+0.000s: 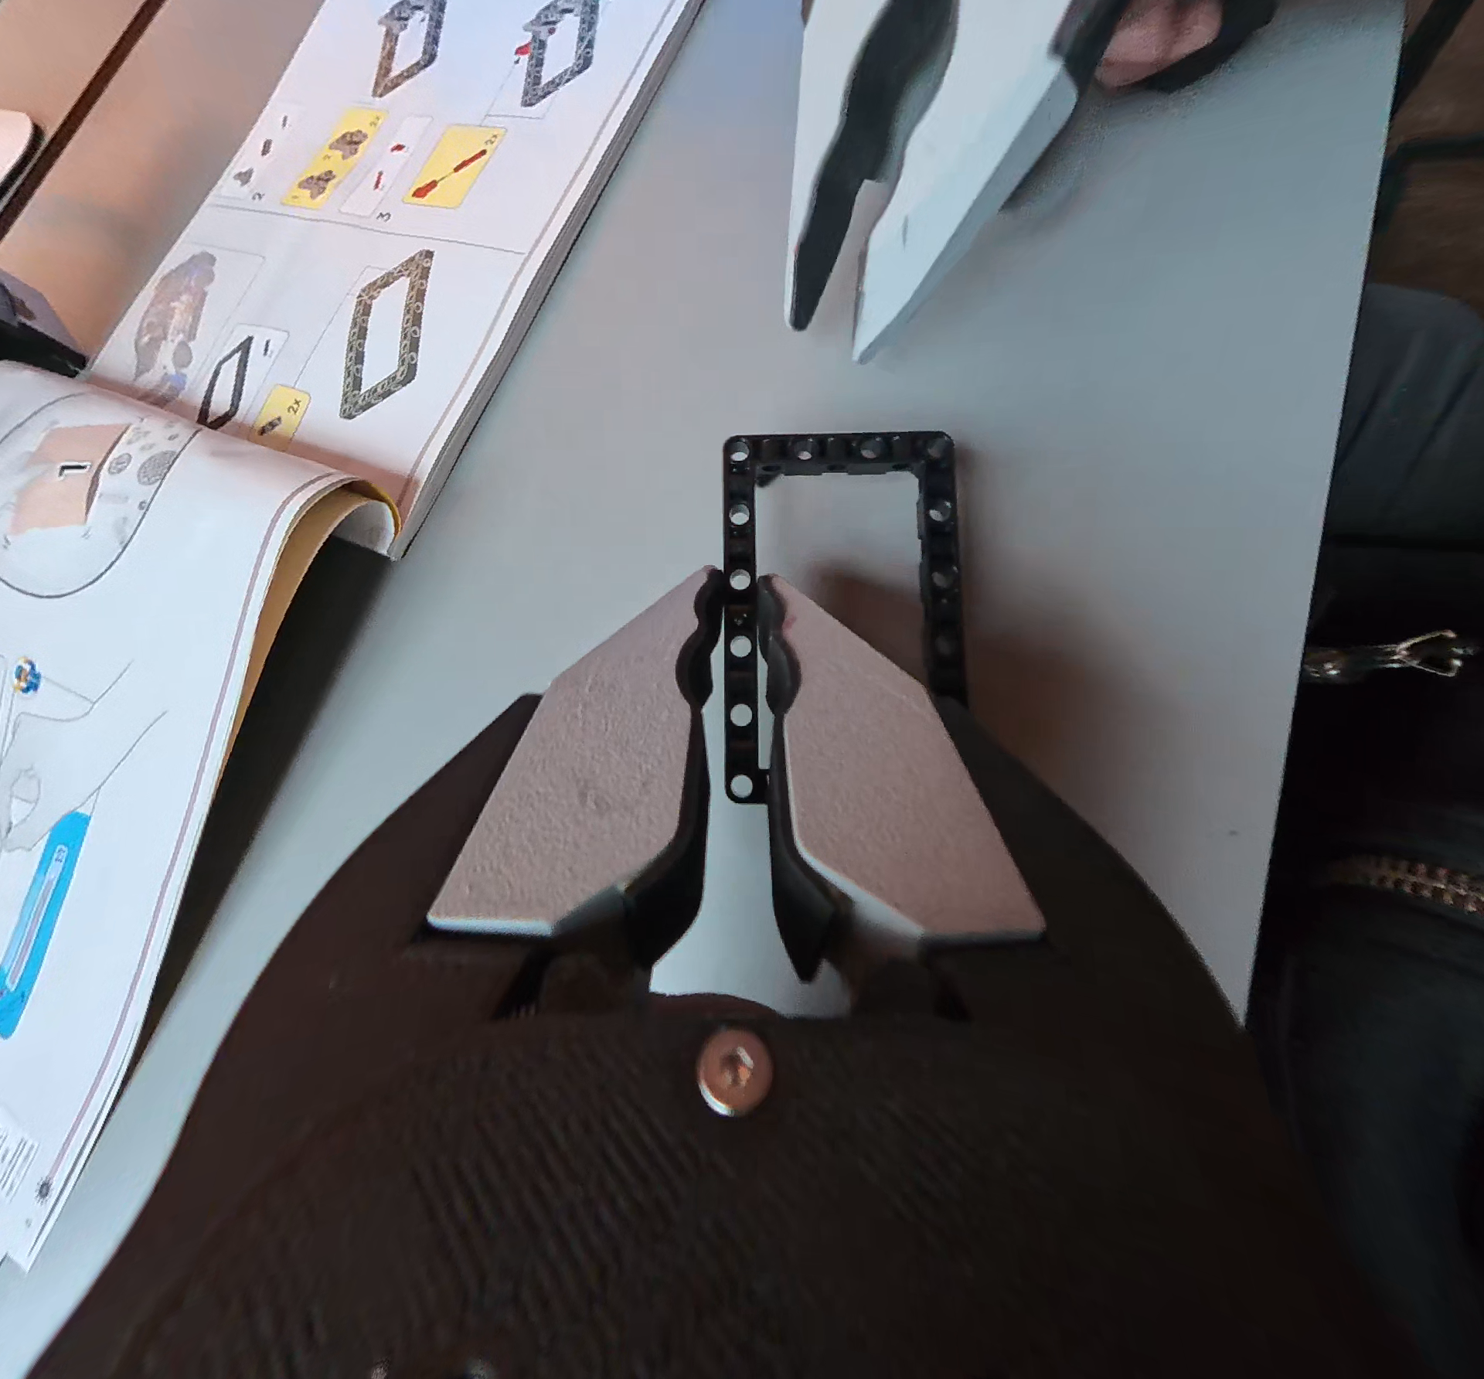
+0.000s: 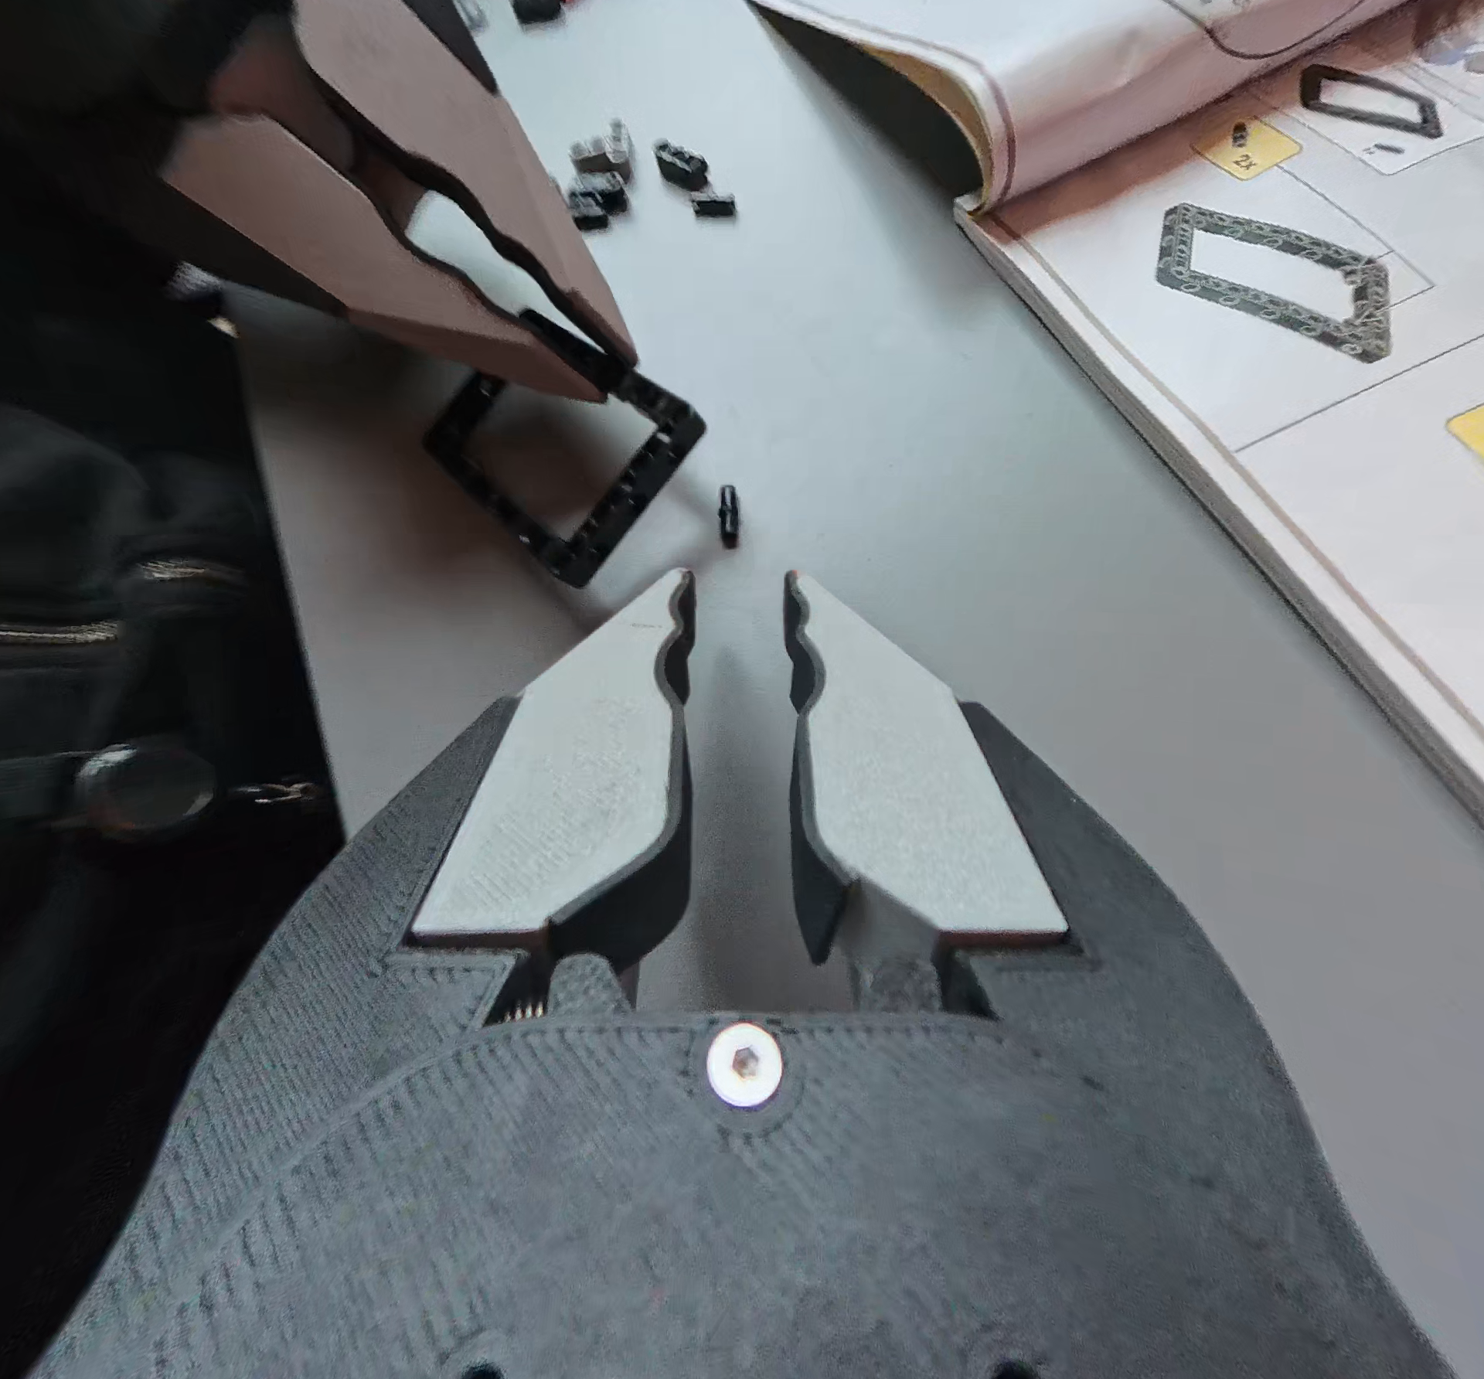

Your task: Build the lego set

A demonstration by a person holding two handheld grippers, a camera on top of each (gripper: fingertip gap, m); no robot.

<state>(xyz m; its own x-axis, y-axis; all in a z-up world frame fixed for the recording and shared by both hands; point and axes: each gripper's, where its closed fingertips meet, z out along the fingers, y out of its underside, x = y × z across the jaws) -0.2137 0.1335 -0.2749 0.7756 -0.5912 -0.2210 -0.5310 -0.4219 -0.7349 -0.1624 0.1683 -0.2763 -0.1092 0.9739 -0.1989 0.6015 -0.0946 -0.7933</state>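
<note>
Left gripper [image 1: 739, 577] is clamped on one long side of the black rectangular pin-hole lego frame [image 1: 839, 449], which lies near the grey surface [image 2: 923, 457] edge, long axis along the fingers. Right gripper [image 2: 739, 577], parted and empty, is nearer the small black lego pin [image 2: 728, 515]: just ahead, lengthwise roughly along its fingers, beside the frame's short end.

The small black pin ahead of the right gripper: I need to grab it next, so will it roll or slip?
The small black pin looks round-bodied, so a nudge may roll it across the smooth table. Being tiny, it could squirt from the right gripper.
</note>
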